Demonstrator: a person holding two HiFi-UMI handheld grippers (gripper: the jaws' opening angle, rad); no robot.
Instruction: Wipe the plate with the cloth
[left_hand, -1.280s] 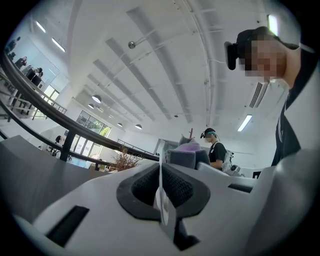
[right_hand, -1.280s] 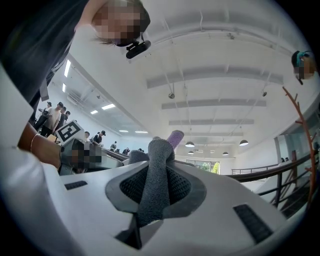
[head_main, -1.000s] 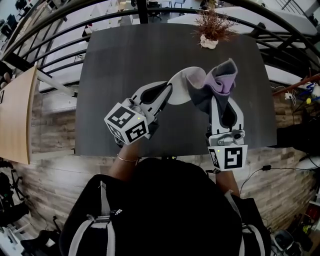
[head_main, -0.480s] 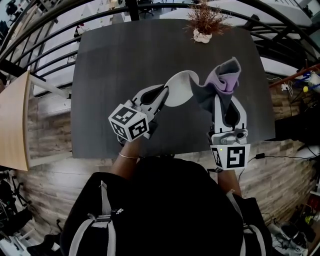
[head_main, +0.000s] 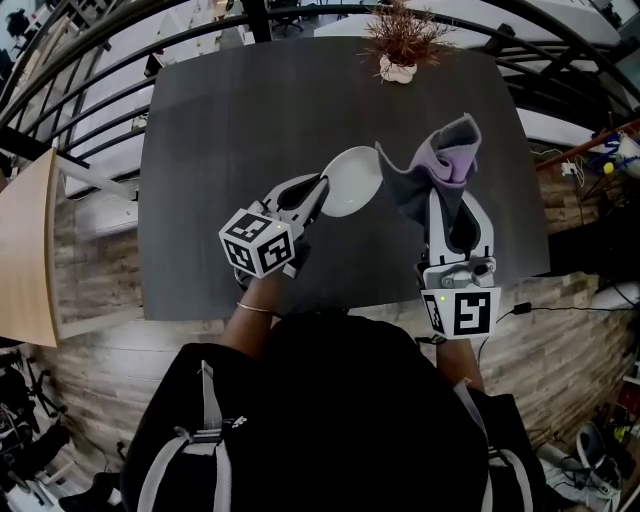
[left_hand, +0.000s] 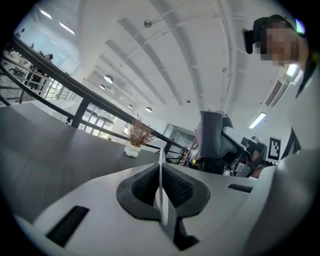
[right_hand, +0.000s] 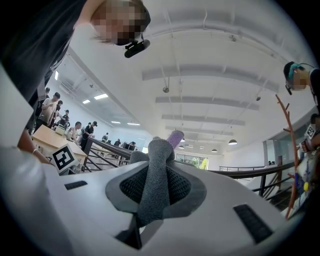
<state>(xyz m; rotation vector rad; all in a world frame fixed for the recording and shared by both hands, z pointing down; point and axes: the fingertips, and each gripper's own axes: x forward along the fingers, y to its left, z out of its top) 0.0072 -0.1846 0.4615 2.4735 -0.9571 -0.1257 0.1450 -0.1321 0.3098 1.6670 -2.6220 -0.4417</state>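
Note:
My left gripper (head_main: 322, 187) is shut on the near rim of a white plate (head_main: 352, 181), which it holds above the dark table (head_main: 240, 120). In the left gripper view the plate (left_hand: 161, 195) shows edge-on, pinched between the black pads. My right gripper (head_main: 446, 192) is shut on a grey and purple cloth (head_main: 440, 160), which stands bunched just right of the plate. In the right gripper view the cloth (right_hand: 154, 180) fills the gap between the pads. Plate and cloth sit side by side with a narrow gap between them.
A small dried plant in a white pot (head_main: 398, 45) stands at the table's far edge. Black railings (head_main: 90, 70) run along the left and far sides. A wooden table (head_main: 25, 250) lies to the left. People stand in the background of the right gripper view.
The plate has dropped and tilted from nearly edge-on to showing its face, and it has parted from the cloth. The right gripper with the cloth has barely moved.

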